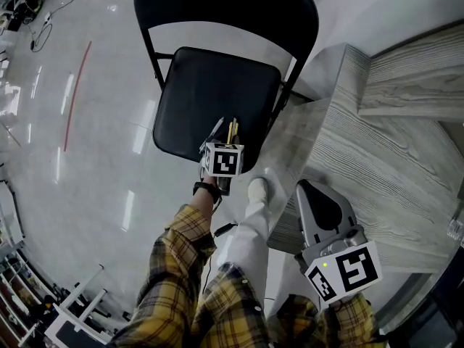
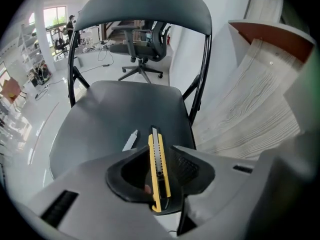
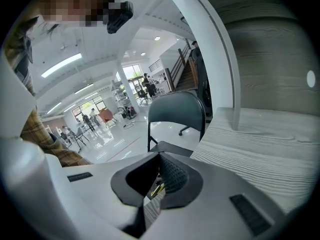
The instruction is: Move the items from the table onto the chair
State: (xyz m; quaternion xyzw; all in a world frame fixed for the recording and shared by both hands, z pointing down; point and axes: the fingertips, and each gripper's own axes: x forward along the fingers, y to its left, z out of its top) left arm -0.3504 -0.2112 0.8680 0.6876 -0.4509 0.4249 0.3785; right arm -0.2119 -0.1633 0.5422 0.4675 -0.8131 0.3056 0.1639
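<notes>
A black folding chair (image 1: 210, 96) stands on the floor left of the grey wood-grain table (image 1: 384, 158). My left gripper (image 1: 228, 138) hangs over the front edge of the seat (image 2: 120, 119), shut on a yellow utility knife (image 2: 159, 166) that points toward the backrest. A slim grey-white item (image 2: 131, 140) lies on the seat just left of the knife. My right gripper (image 1: 313, 194) is shut with nothing in it, low beside the table's near corner. In the right gripper view the chair (image 3: 175, 111) is ahead and the table (image 3: 260, 144) is to the right.
A person's leg and white shoe (image 1: 257, 188) are between the chair and the table. A raised wooden ledge (image 1: 413, 71) runs along the table's far side. An office swivel chair (image 2: 142, 49) stands beyond the folding chair on glossy floor (image 1: 87, 122).
</notes>
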